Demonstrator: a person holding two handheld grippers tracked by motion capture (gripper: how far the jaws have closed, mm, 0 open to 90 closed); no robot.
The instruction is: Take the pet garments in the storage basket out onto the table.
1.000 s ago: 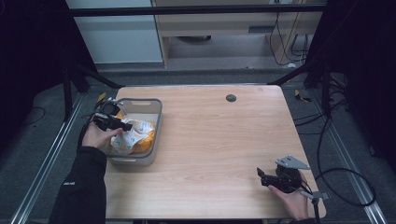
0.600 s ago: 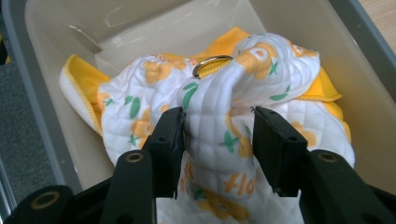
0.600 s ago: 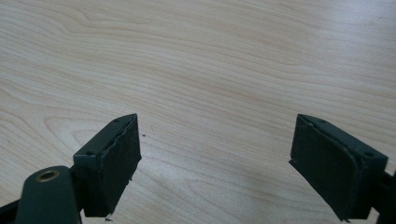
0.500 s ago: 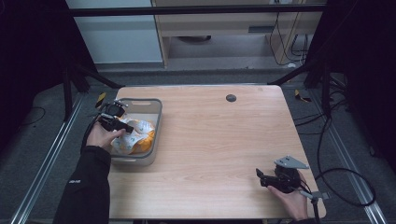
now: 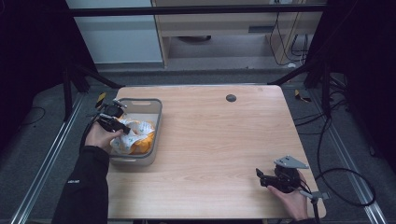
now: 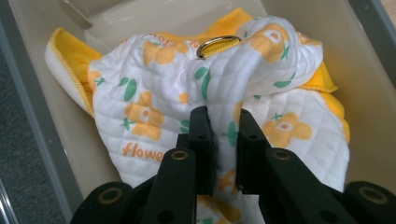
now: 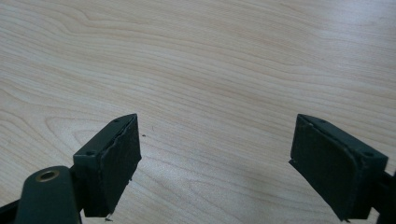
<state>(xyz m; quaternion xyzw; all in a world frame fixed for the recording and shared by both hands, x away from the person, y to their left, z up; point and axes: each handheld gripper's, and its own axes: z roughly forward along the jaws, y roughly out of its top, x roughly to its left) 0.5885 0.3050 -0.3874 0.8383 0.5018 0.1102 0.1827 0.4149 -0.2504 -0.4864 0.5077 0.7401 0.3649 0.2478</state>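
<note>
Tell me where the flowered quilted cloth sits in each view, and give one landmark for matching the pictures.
High view: the flowered cloth lies in the grey bin at the table's left edge, with the left gripper on it.
Left gripper view: the cloth spreads across the middle, a fold pinched between the black jaws.
Right gripper view: not in it; bare tabletop beyond open jaws.
Shared landmark: the grey bin's wall, around the cloth in both views.

Quilted soft cloth (image 6: 261, 93) with a shiny metal ring (image 6: 217, 45) lies in a smooth, glossy plastic bin (image 6: 378, 88).
</note>
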